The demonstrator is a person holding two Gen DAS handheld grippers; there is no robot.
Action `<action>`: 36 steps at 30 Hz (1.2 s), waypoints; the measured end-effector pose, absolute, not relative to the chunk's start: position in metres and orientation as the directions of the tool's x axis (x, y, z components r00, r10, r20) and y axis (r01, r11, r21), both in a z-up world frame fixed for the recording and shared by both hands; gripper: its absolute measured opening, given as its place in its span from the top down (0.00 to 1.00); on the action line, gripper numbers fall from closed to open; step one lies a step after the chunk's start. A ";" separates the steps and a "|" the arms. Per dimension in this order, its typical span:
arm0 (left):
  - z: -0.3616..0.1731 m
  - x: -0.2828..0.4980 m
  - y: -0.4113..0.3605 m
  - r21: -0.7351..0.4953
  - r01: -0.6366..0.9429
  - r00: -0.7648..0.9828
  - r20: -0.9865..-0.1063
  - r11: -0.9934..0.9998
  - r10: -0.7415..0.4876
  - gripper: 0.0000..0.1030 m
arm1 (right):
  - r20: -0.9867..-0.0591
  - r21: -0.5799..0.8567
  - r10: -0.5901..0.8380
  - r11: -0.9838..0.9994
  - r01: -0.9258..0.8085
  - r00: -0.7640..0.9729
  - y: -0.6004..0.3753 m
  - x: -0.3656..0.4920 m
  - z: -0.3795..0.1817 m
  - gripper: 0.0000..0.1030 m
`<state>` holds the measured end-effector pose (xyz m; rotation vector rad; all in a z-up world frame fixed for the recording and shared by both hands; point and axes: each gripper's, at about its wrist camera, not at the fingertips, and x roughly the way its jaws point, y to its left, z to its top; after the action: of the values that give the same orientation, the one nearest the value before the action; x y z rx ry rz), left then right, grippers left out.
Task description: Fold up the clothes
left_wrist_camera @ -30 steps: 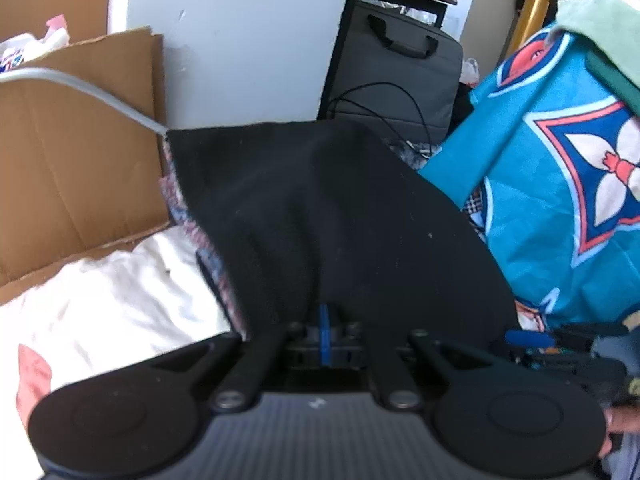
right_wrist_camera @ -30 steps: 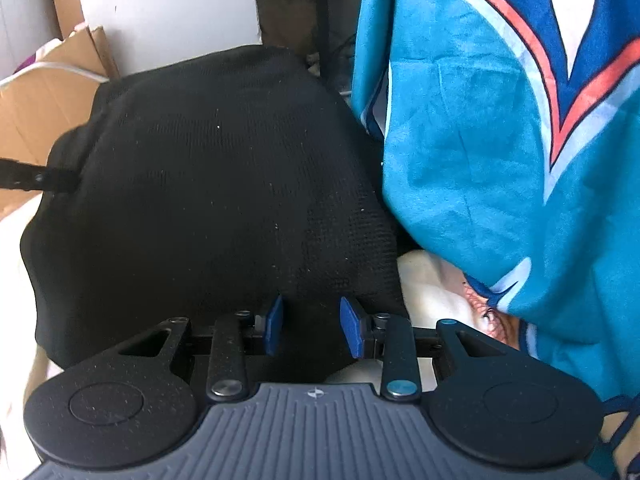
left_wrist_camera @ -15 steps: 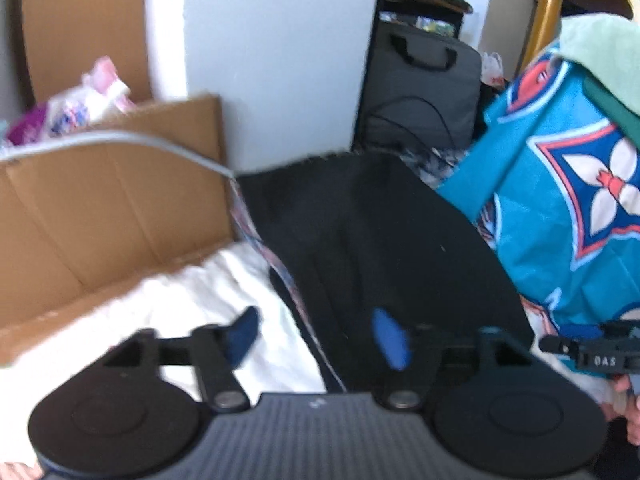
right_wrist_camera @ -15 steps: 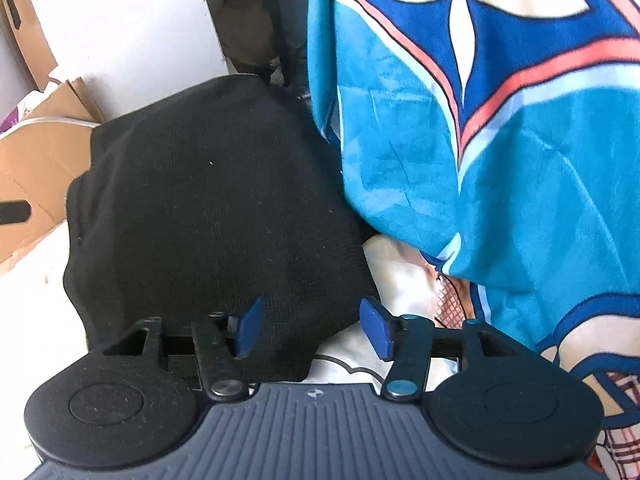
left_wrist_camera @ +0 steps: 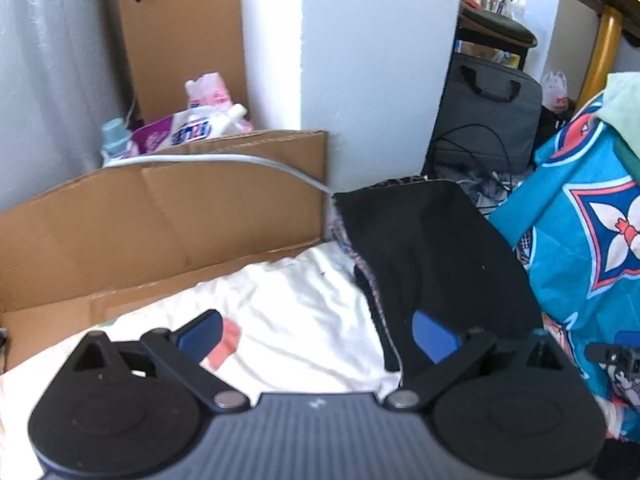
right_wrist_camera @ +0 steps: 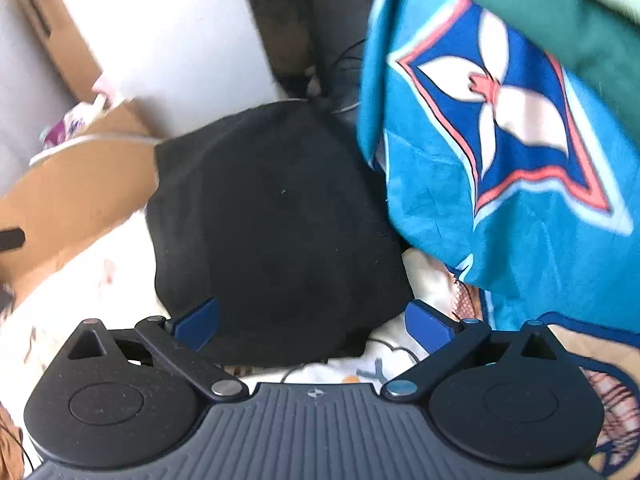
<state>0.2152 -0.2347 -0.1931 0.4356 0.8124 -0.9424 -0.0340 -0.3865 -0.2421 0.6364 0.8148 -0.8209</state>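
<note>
The white sheet (left_wrist_camera: 304, 320) spreads near and left; on it the black garment (right_wrist_camera: 276, 220) lies folded, long axis running near to far, against the blue cloth (right_wrist_camera: 520, 208) at right; the right gripper (right_wrist_camera: 312, 322), released, sits nearest its near hem; the left gripper (left_wrist_camera: 316, 332), also released and empty, straddles its left edge.

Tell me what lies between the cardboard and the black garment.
In the left wrist view, only rumpled white bedding fills the stretch between the cardboard and the black garment; nothing else rests on it there.
</note>
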 end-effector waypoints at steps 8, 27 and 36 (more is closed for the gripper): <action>-0.138 0.231 -0.189 -0.010 0.777 0.387 -0.782 0.629 -0.490 0.01 | -0.824 0.223 -0.338 0.544 0.809 0.454 -0.365 -0.029 -0.175 0.01; -0.003 0.189 -0.031 -0.036 0.662 0.483 -0.743 0.748 -0.463 0.01 | -0.799 0.260 -0.282 0.634 0.728 0.531 -0.290 -0.038 -0.025 0.01; 0.023 0.153 0.012 0.000 0.631 0.489 -0.777 0.776 -0.397 0.01 | -0.779 0.292 -0.277 0.635 0.716 0.563 -0.263 -0.060 0.023 0.01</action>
<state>0.1528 0.0123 0.0227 0.3034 0.8536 -0.6364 -0.0603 -0.2633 0.0232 0.6482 0.7624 -0.6345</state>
